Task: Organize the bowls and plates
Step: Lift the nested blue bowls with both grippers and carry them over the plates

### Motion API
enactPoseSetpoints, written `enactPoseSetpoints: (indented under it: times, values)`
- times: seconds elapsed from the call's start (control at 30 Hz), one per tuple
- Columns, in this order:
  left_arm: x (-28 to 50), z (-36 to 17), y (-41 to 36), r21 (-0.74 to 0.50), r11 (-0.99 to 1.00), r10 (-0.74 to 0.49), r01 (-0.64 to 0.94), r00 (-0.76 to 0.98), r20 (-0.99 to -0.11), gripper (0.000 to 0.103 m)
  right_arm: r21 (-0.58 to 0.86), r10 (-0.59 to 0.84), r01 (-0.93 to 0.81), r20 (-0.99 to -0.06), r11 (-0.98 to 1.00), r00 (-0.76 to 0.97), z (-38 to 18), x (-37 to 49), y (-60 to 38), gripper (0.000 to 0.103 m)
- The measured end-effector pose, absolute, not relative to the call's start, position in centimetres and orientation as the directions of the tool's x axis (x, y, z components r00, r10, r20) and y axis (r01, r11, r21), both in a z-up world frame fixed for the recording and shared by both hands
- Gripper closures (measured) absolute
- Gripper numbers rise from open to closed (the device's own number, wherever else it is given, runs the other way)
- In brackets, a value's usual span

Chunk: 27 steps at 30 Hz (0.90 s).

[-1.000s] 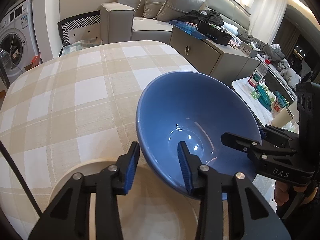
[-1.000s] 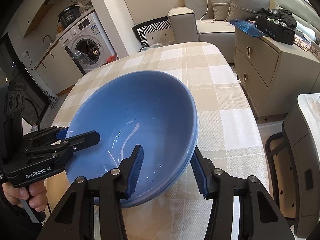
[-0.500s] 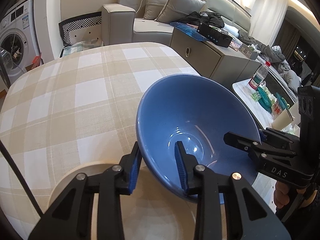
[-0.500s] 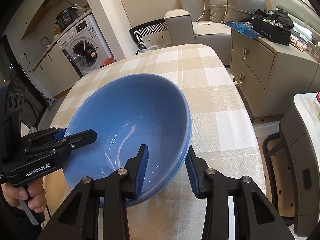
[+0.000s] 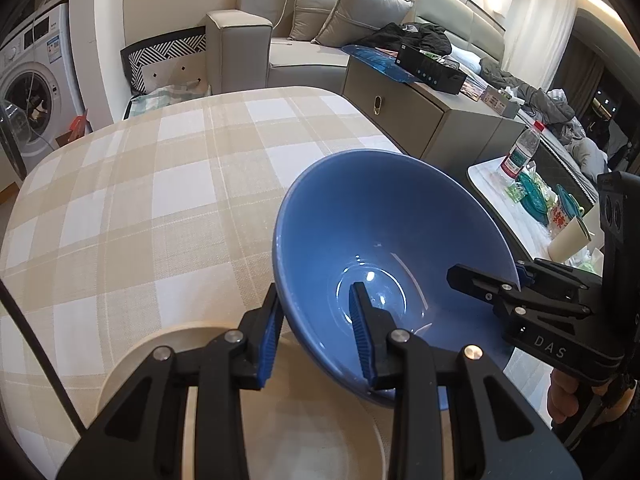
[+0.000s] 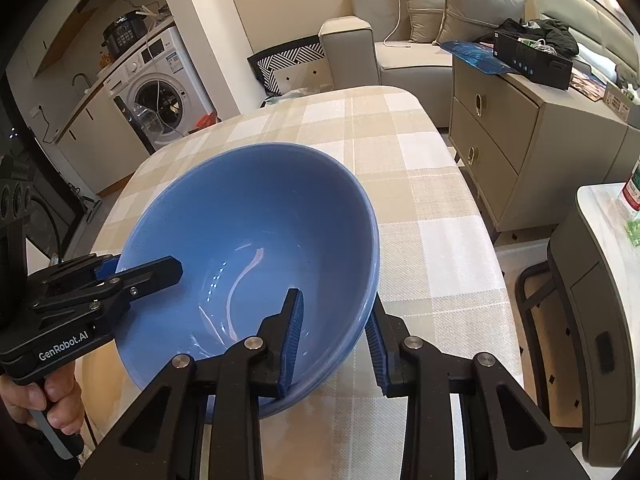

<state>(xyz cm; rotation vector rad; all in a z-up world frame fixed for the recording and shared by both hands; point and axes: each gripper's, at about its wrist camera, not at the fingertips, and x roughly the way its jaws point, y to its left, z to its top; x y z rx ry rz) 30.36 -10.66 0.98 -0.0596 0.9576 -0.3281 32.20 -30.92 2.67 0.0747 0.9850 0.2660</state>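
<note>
A checked-cloth table (image 5: 152,208) carries a blue bowl (image 5: 384,248) tilted at its near right part, above a cream plate (image 5: 304,432) at six o'clock. The left claw (image 5: 316,328) clenches the bowl's rim at nine o'clock, and the right claw (image 6: 334,340) is closing over the rim at three o'clock. Lifting should go level and together, I judge; the bowl's underside and most of the plate are hidden.
</note>
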Motion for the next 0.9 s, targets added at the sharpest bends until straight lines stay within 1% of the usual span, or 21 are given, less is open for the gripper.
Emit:
enactPoseSetpoints:
  times: [0.43, 0.9]
  values:
    - [29.9, 1.2, -11.8, -0.193, 0.945, -0.309, 0.264, 0.529, -0.79, 0.071, 0.163, 0.221, -0.155, -0.821, 0.974, 0.526, 3.0, 32.0, -31.6, 0.073]
    - [28.9, 3.4, -11.7, -0.19, 0.942, -0.318, 0.276, 0.558, -0.766, 0.071, 0.139, 0.206, -0.161, -0.805, 0.977, 0.556, 5.4, 31.0, -31.3, 0.073]
